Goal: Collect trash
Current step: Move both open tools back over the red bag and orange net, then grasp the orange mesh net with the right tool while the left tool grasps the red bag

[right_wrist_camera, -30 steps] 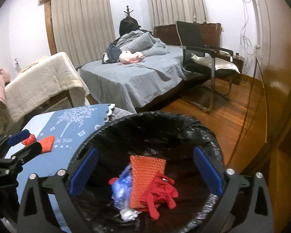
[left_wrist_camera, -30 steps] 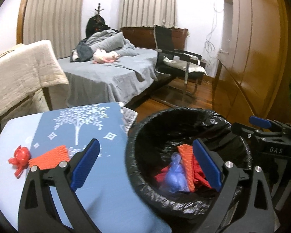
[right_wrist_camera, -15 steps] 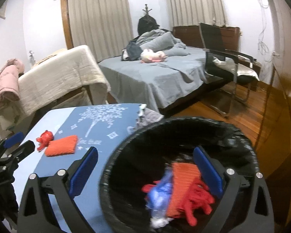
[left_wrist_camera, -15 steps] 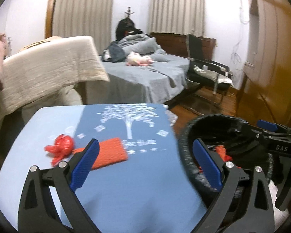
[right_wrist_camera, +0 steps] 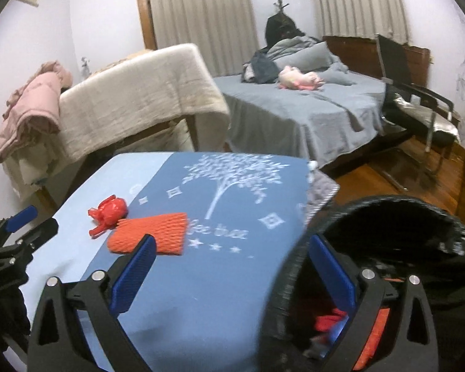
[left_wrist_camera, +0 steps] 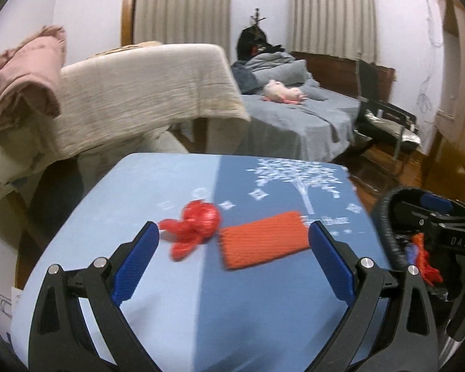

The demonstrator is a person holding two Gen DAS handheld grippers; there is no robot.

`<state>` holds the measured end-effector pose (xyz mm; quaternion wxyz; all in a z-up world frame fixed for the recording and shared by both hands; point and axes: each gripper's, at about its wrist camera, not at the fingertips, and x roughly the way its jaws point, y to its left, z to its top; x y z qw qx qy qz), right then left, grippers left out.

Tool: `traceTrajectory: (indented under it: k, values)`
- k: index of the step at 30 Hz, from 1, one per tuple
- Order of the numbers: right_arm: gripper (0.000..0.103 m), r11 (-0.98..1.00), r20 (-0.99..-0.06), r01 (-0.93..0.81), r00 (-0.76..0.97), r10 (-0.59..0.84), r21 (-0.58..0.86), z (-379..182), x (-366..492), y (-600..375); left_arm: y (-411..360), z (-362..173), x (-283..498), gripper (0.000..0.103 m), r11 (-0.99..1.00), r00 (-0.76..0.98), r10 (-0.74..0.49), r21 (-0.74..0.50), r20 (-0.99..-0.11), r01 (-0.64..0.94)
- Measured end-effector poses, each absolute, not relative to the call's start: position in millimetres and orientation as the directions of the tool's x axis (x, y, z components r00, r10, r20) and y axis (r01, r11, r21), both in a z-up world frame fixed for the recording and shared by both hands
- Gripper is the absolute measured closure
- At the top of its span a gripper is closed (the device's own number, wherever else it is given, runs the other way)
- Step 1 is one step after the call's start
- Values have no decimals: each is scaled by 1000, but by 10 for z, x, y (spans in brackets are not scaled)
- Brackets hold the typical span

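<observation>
Left wrist: swung away from the black-lined bin [left_wrist_camera: 387, 217] onto the blue table [left_wrist_camera: 170, 310]; left gripper [left_wrist_camera: 232, 259] wide and empty, framing the red crumpled wrapper [left_wrist_camera: 198, 220] and orange foam net [left_wrist_camera: 263, 238], touching, just beyond the tips. Next pickup lined up.

Right wrist: right gripper [right_wrist_camera: 232, 269] wide, empty, shifted left off the bin [right_wrist_camera: 449, 232]. Both scraps left of centre. Nothing in the way; bed [right_wrist_camera: 310, 108] far behind.
</observation>
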<state>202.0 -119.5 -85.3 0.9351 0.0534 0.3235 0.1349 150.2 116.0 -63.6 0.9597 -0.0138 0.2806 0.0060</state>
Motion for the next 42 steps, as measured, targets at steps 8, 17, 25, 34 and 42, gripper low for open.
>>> traceTrajectory:
  k: [8,17,25,34,42]
  values:
    - [6,945,-627,-259,707,327,200,-1089,2316,-678,1625,-812,1611,9,995,822,69,-25,-566,-100]
    - [6,938,-676,-297,656,335,178,-1329,2532,-240,1893,-1004,1743,9,990,796,91,-29,-599,-135]
    - [6,942,-732,-300,606,311,152,-1565,2658,-25,2018,-1096,1806,9,989,781,97,-27,-617,-145]
    - [14,937,-758,-313,570,316,155,-1643,2738,28,2039,-1164,1898,9,989,772,86,-37,-630,-141]
    - [63,887,-728,-410,540,422,211,-1603,2677,123,2009,-1184,1957,9,990,769,79,-38,-635,-133]
